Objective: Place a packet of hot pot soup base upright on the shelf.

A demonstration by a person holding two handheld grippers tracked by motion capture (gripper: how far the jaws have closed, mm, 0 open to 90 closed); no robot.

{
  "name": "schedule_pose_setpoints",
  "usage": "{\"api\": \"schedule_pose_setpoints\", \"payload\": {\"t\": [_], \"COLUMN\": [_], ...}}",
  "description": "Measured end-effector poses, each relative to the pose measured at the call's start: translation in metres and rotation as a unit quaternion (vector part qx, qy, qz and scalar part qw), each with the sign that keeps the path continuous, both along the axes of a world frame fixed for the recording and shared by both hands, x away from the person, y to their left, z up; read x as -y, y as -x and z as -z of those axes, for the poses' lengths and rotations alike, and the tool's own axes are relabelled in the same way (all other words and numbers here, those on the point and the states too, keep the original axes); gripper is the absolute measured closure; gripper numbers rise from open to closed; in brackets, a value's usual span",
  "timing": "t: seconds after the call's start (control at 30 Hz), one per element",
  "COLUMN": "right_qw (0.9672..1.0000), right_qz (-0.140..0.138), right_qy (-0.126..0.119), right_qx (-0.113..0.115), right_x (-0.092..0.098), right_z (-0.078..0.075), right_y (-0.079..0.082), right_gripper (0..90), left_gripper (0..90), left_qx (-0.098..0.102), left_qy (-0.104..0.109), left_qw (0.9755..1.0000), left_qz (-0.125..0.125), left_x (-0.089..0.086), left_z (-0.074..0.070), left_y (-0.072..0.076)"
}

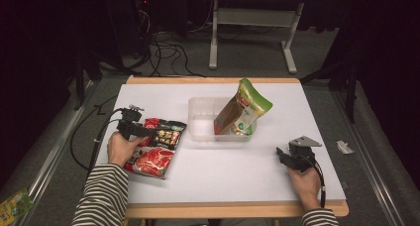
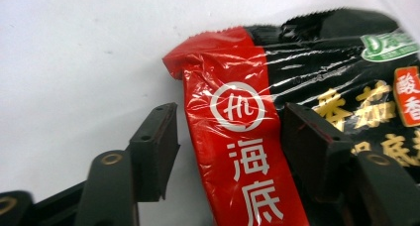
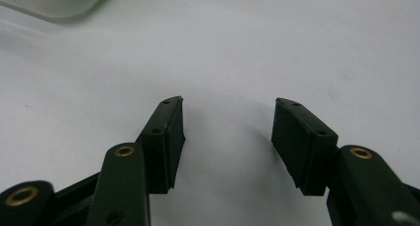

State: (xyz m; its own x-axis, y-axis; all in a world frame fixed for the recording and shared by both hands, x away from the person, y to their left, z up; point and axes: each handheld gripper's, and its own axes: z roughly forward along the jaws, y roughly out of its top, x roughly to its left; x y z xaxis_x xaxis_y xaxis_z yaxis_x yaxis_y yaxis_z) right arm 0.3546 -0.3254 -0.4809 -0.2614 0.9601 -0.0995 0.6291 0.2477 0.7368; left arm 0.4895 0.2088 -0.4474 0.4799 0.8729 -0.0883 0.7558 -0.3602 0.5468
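A red and black food packet (image 1: 158, 151) lies flat on the white table (image 1: 223, 179) at the left. My left gripper (image 1: 143, 132) is at the packet's near-left corner. In the left gripper view the packet's red edge strip (image 2: 237, 151) runs between the jaws of the left gripper (image 2: 228, 122). The jaws stand apart, with a gap showing at the left pad, so the gripper is open. A green and brown pouch (image 1: 245, 109) leans upright in a clear plastic tub (image 1: 200, 122). My right gripper (image 1: 283, 154) rests open near the table's front right, nothing between its jaws (image 3: 228, 112).
The tub's corner (image 3: 59, 0) shows at the top left of the right gripper view. Cables and a table frame (image 1: 252, 32) lie on the floor beyond the far edge. A small packet (image 1: 12, 206) lies on the floor at the left.
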Motion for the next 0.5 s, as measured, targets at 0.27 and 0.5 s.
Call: {"api": "schedule_pose_setpoints", "payload": {"t": [0.27, 0.5], "right_qw": [1.0, 1.0], "right_qz": [0.001, 0.001], "right_qy": [0.0, 0.002], "right_qx": [0.001, 0.002], "right_x": [-0.0003, -0.0008], "right_z": [0.0001, 0.0002], "right_y": [0.0003, 0.0006], "right_gripper": [46.8, 46.9], "left_gripper": [44.8, 52.3], "left_qx": [-0.018, -0.043], "left_qy": [0.021, 0.047], "left_qw": [0.9996, 0.998], "left_qz": [-0.003, -0.007], "left_x": [-0.0021, -0.0069], "left_z": [0.0045, 0.0065], "left_y": [-0.0021, -0.0067]}}
